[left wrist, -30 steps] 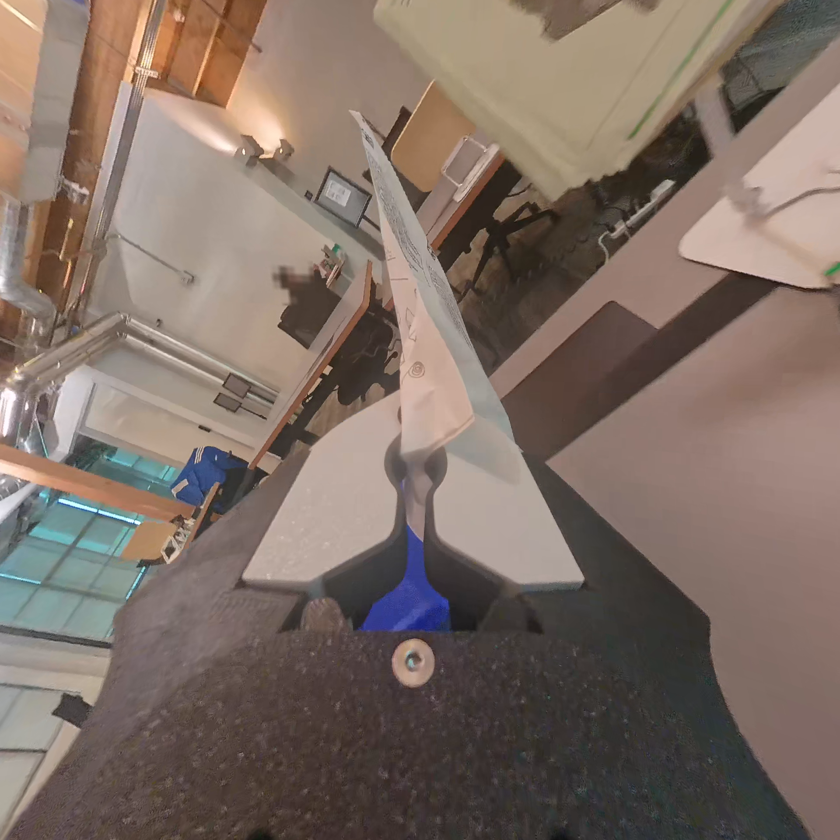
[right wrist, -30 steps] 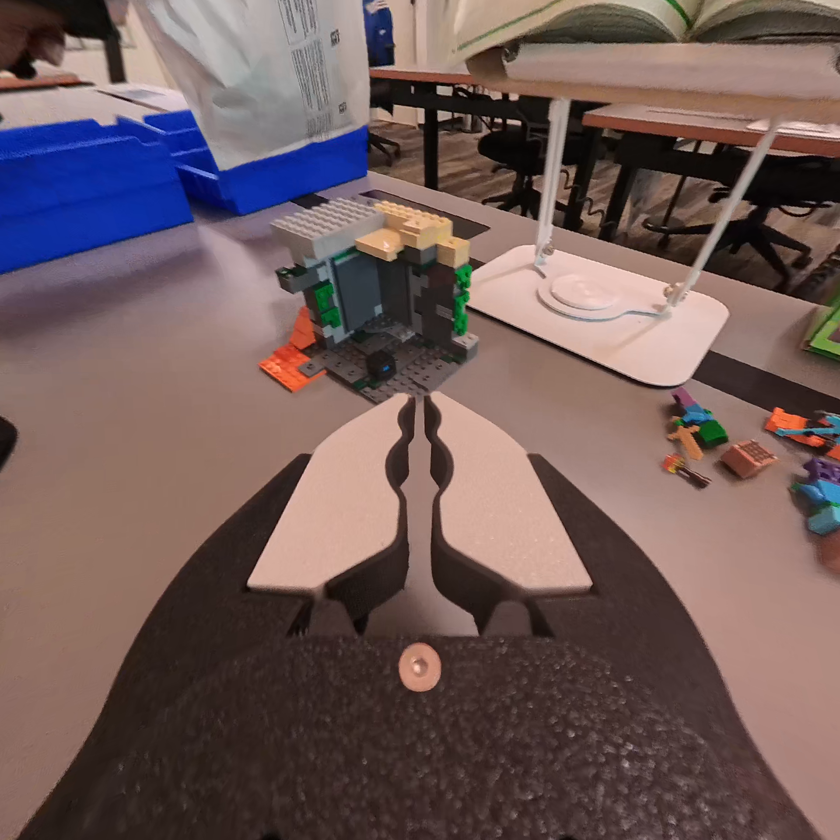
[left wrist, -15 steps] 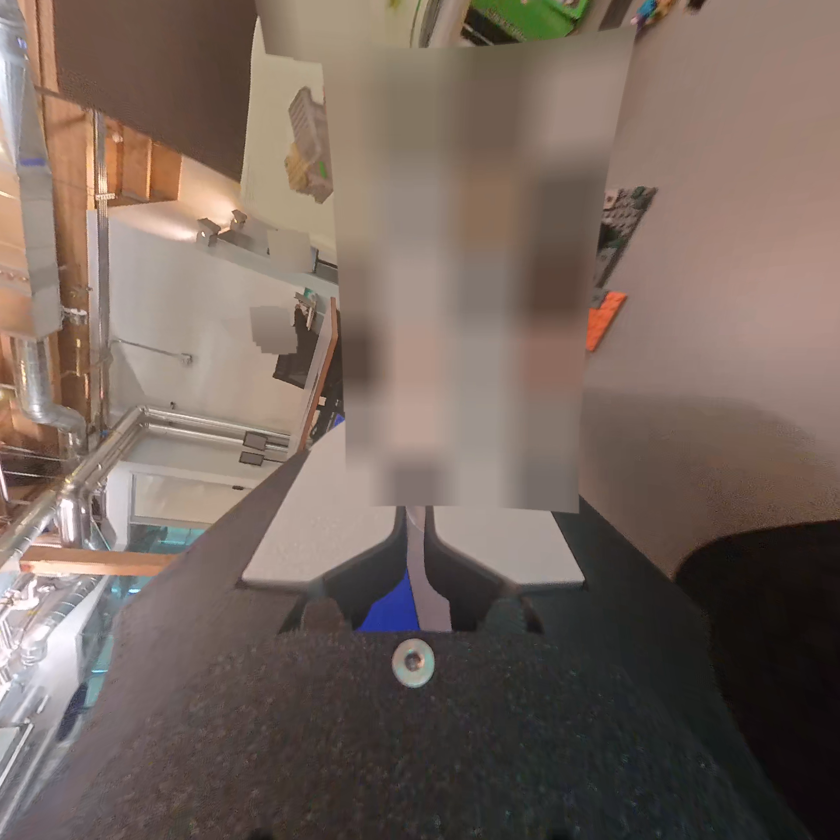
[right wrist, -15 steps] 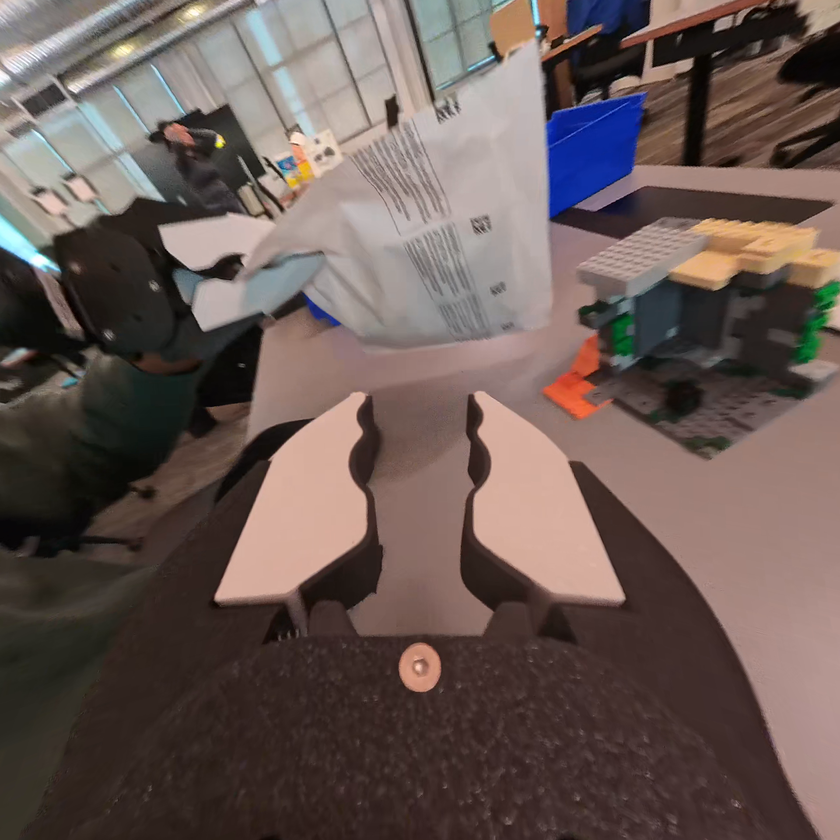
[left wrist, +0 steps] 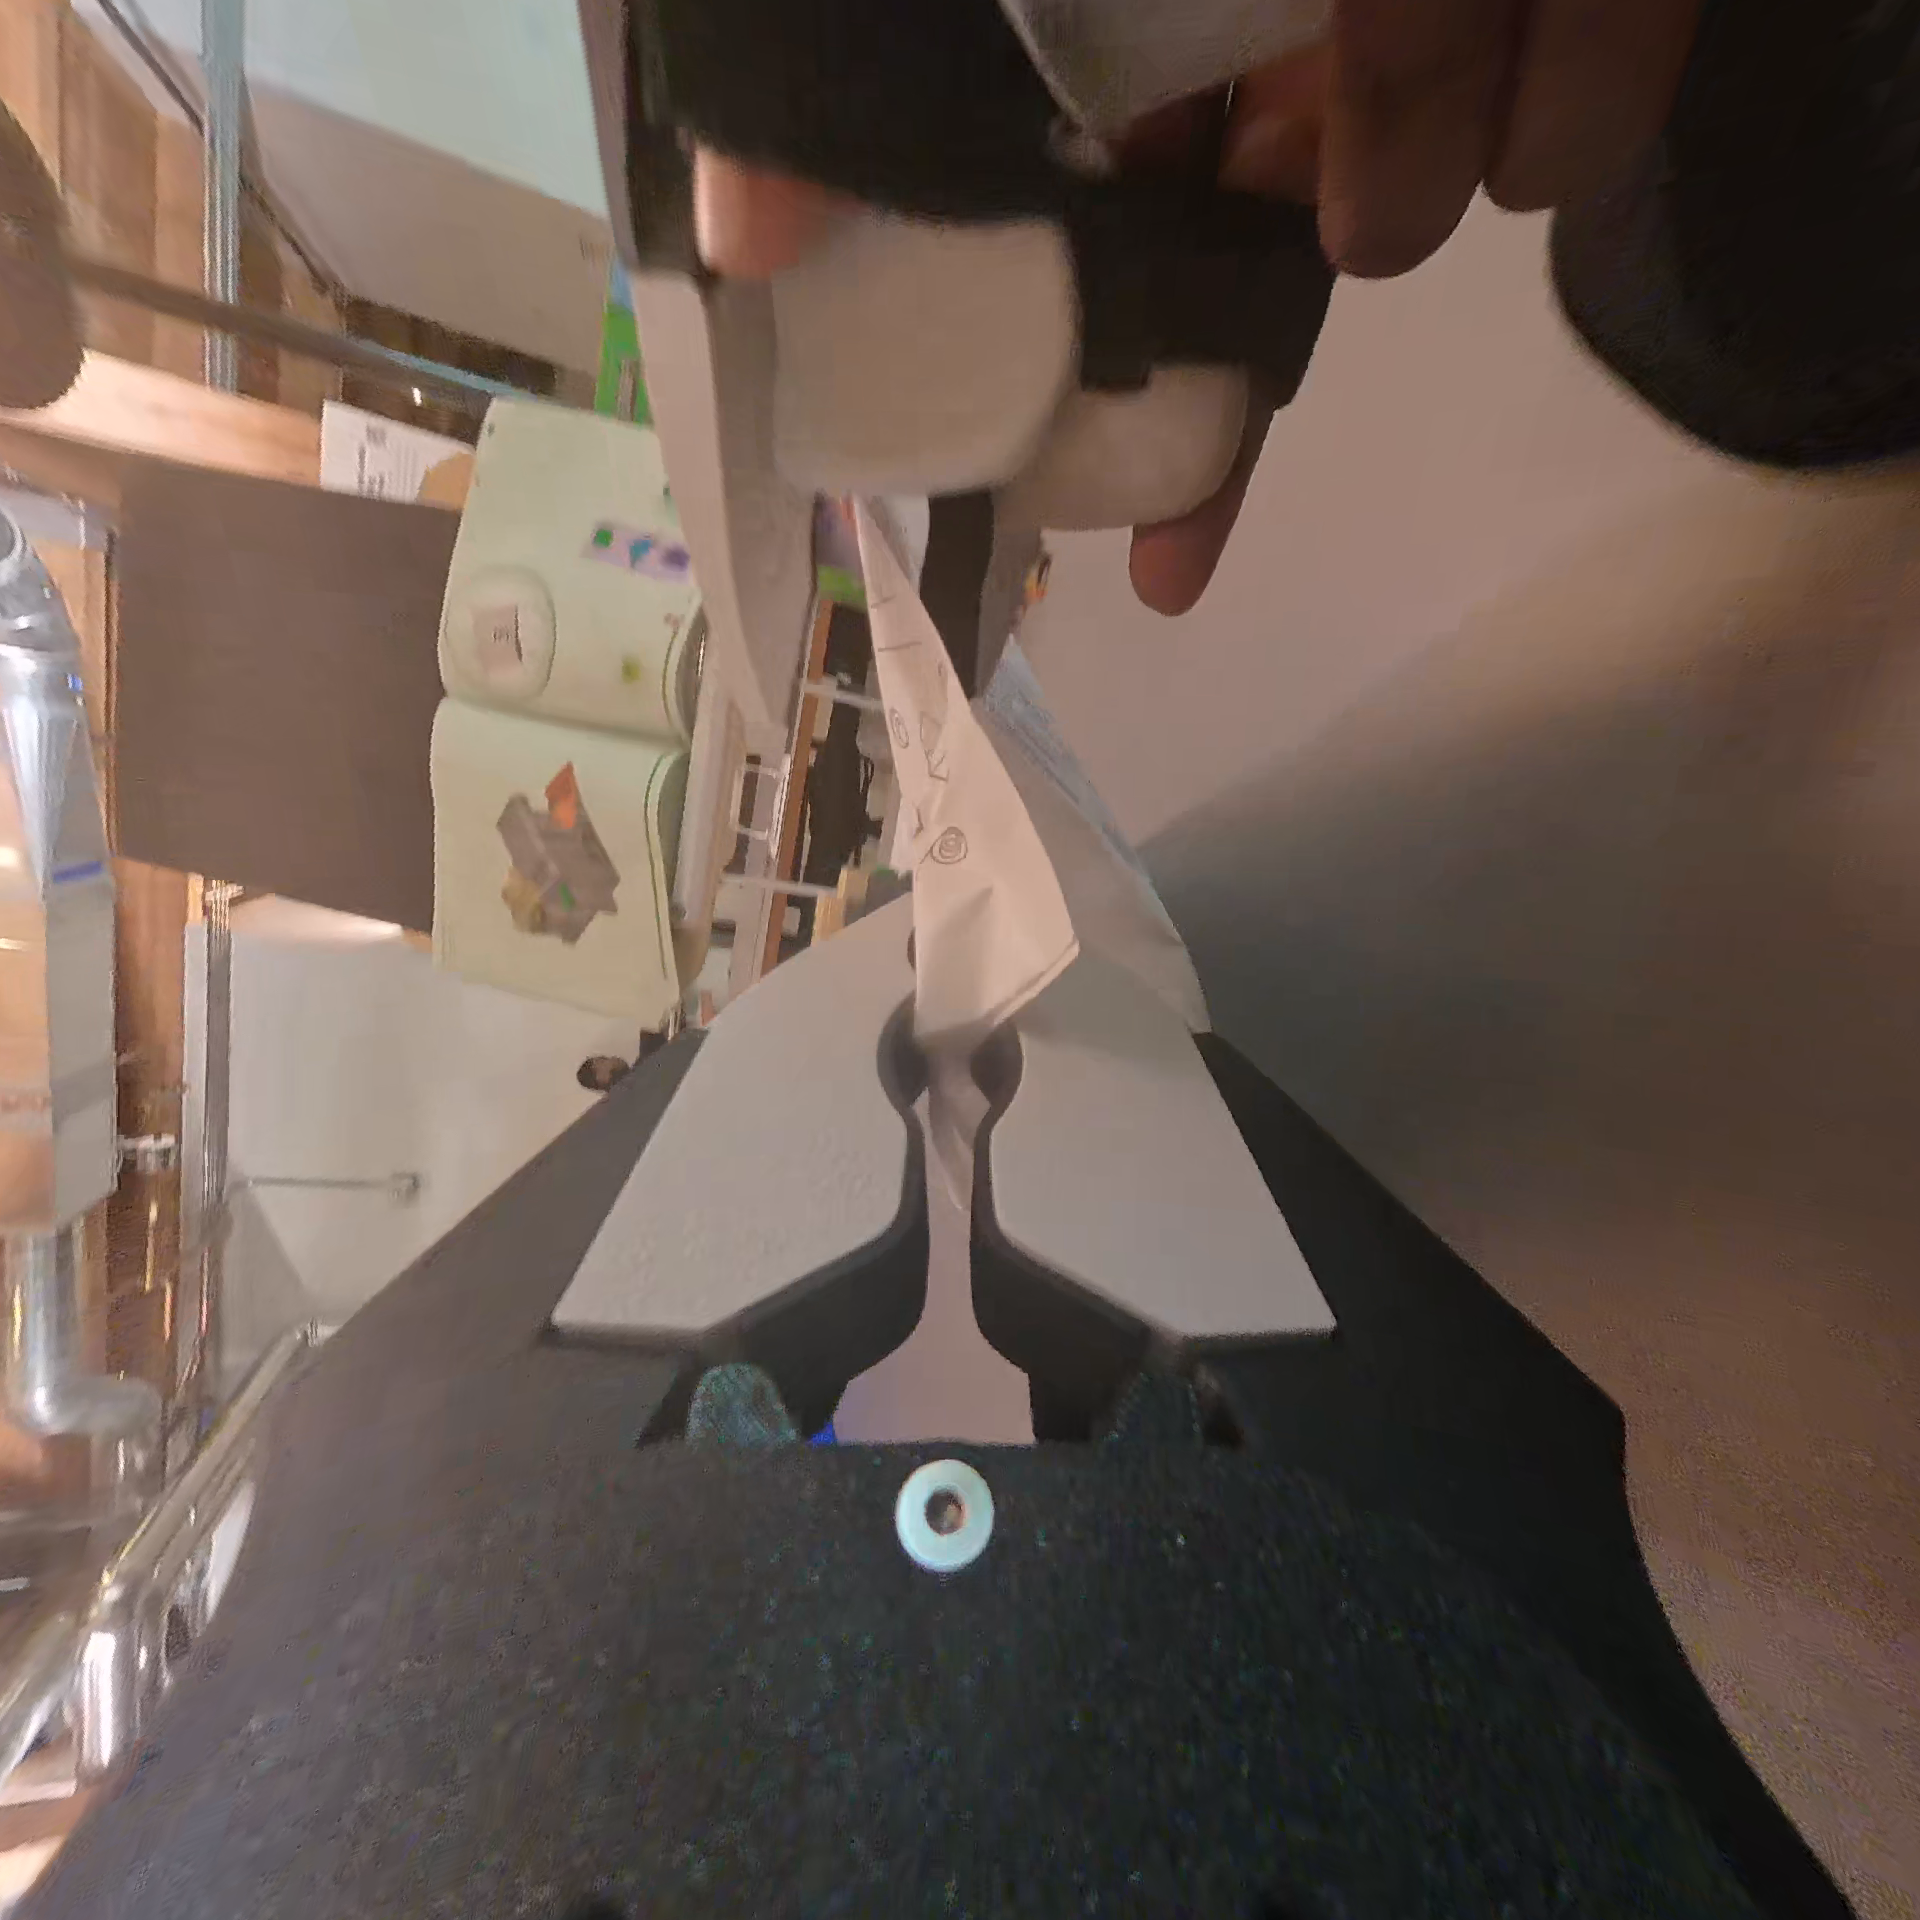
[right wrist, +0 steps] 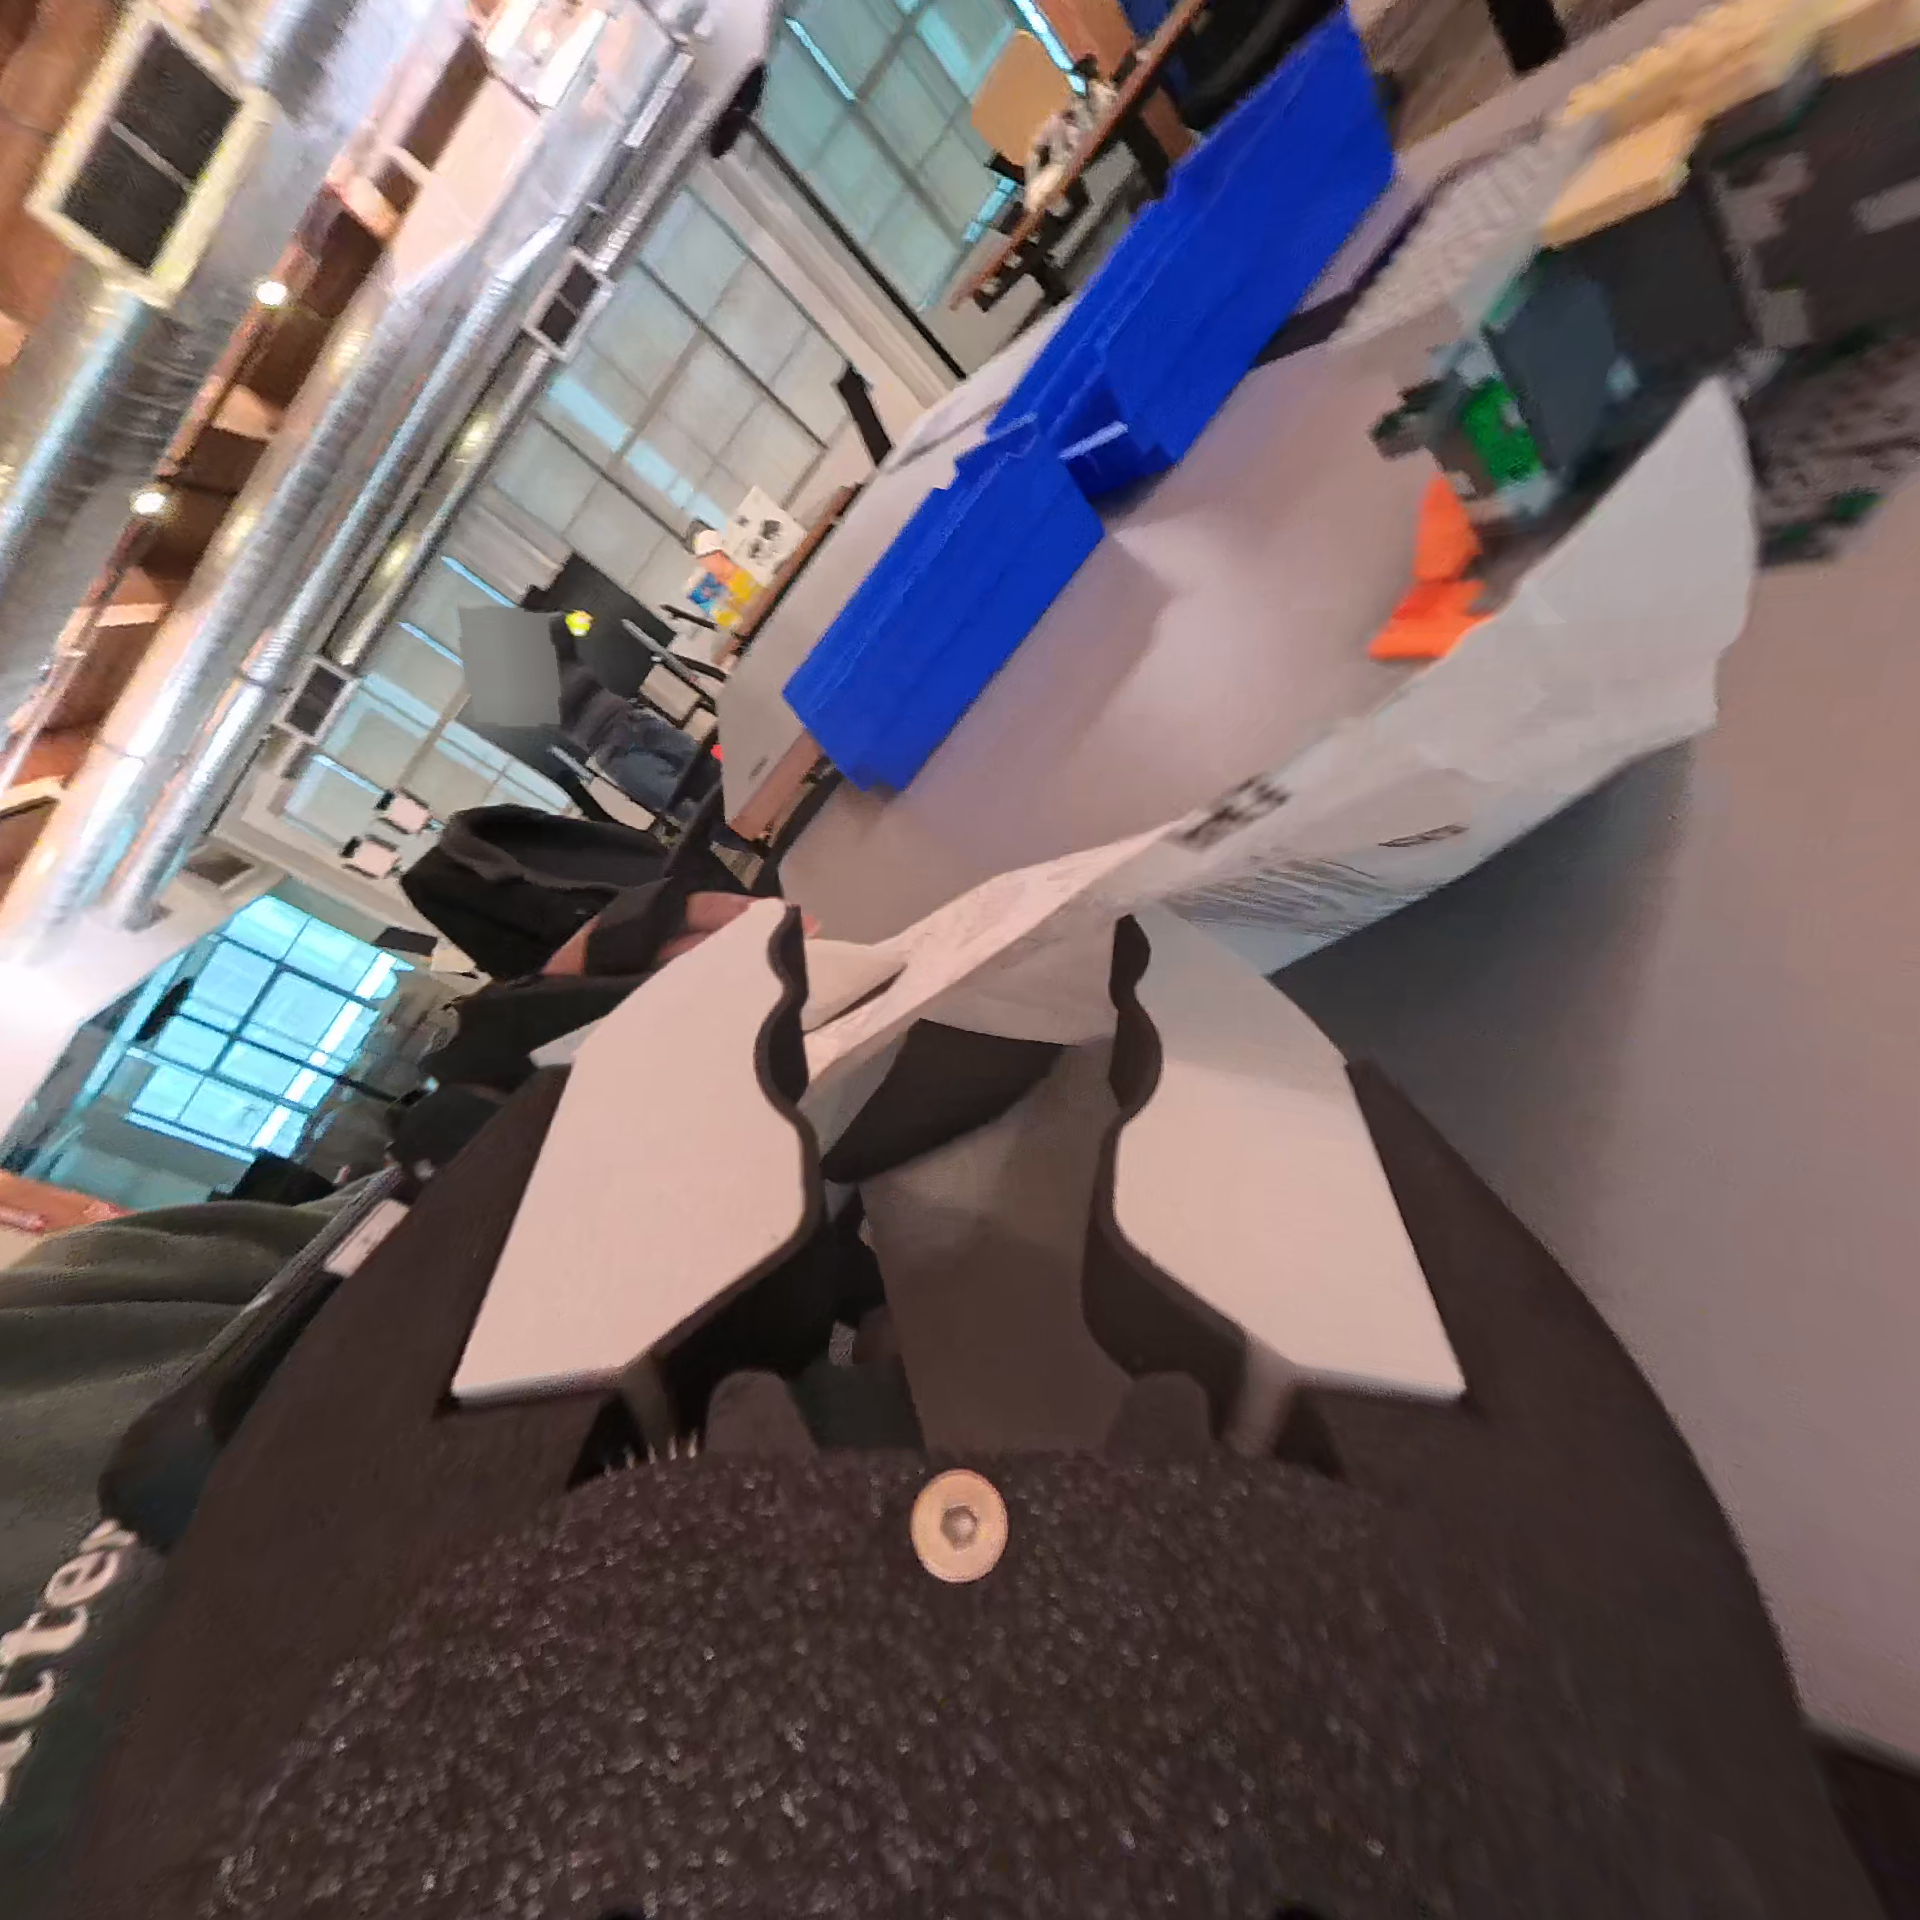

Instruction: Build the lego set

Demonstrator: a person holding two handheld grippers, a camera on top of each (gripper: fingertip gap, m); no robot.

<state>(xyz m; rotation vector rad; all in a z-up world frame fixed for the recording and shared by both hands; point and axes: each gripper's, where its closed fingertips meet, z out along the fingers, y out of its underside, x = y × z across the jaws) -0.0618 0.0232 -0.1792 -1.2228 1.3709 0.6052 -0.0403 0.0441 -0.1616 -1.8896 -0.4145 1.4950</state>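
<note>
My left gripper [left wrist: 951,1039] is shut on the corner of a white printed paper bag [left wrist: 977,894], which rises from between its pads. In the left wrist view my right gripper [left wrist: 878,686] is held in a hand just beyond, its two fingers either side of the bag's upper part. In the right wrist view my right gripper [right wrist: 951,987] is open. The bag's [right wrist: 1455,779] thin edge passes between its fingers [right wrist: 675,1143] with a gap on each side, so nothing is gripped there.
A grey table [right wrist: 1714,1091] carries a brick-built model [right wrist: 1662,312] with an orange piece [right wrist: 1434,613] beside it. Blue bins [right wrist: 1091,468] stand behind. An open instruction booklet [left wrist: 551,727] on a stand shows in the left wrist view. A seated person is far off.
My right gripper has opened from shut and swung left from the brick model to straddle the bag's edge. My left gripper has stayed shut on the bag and turned with it.
</note>
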